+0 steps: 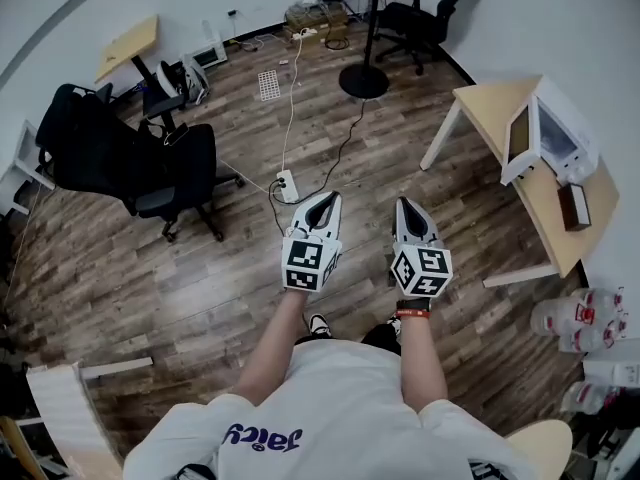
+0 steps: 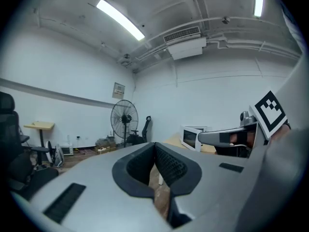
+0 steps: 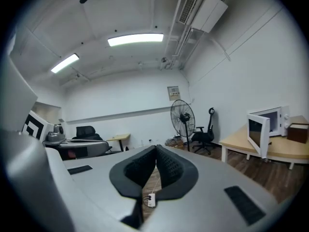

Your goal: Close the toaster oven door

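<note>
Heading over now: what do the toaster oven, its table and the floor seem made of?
Toaster oven: white body, probably painted metal; its open door has a dark, glass-like pane in a white frame. Table: pale wood-look top, likely laminate, on white legs. Floor: brown wood-grain planks, slight sheen.

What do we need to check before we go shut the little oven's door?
1. Toaster oven door open and ready for a push: ok, it stands swung outward.
2. Left gripper empty, jaws together: ok.
3. Right gripper empty, jaws together: ok.
4. Close enough to the toaster oven: not ok, both grippers are over the floor, apart from its table.
5. Power strip out of the way: ok, it lies to the left, the oven to the right.
6. Nothing inside blocking the door: cannot tell.
</note>
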`<state>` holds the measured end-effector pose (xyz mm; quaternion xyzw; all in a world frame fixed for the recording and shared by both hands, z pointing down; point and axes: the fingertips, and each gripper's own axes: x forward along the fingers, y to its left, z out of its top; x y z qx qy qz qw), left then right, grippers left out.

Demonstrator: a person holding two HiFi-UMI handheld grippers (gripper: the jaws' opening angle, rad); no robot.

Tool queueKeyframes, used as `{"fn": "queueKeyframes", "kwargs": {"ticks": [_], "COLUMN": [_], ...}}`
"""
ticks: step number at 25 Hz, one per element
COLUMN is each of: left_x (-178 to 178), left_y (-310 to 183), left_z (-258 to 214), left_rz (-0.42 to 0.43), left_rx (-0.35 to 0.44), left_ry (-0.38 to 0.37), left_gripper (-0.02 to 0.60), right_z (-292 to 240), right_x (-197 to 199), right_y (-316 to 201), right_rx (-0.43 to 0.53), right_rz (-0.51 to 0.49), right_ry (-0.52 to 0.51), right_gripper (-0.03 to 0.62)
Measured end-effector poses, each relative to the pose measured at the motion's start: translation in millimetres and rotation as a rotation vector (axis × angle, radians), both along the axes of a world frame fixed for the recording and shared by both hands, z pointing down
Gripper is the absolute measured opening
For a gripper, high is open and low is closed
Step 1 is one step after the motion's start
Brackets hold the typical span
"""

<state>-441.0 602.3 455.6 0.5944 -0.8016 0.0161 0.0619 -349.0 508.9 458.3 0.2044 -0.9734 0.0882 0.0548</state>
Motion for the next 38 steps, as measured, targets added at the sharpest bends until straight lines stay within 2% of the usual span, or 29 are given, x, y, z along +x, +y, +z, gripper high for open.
{"fn": "queueKeyframes", "kwargs": {"ticks": [9,15,22,29,33,38], "left_x": [128.3,210.1,283.4,355.7,392.9,423.3], "left_y": [-136.4,-219.6,-304.6,-379.8,-406.9,-435.0], "left_z": [8.1,-1.9,-8.4,-8.0,-3.0,-1.4], "left_rz": [0.304,0.441,0.531,0.599,0.615,0.645], "left_rx": [-0.013,-0.015,0.004,0.034,0.020,0.023], "left_ry": [0.028,0.032,0.024,0.058,0.061,0.050], "left_gripper": [0.019,0.018,0.020,0.019,0.019,0.020], "right_z": [9.9,1.6,-4.2,-3.4,3.8,13.9], "right_x": [125.6,199.1,270.2,345.9,380.3,409.0], "right_y": [-105.0,-176.2,-251.2,-322.7,-345.1,-365.9], "right_rx": [-0.030,-0.036,-0.022,-0.016,-0.036,-0.064], "right_rz": [0.219,0.316,0.384,0.426,0.435,0.452], "right_ry": [0.007,-0.002,-0.019,-0.023,-0.017,-0.020], "right_gripper": [0.014,0.014,0.014,0.014,0.014,0.014]}}
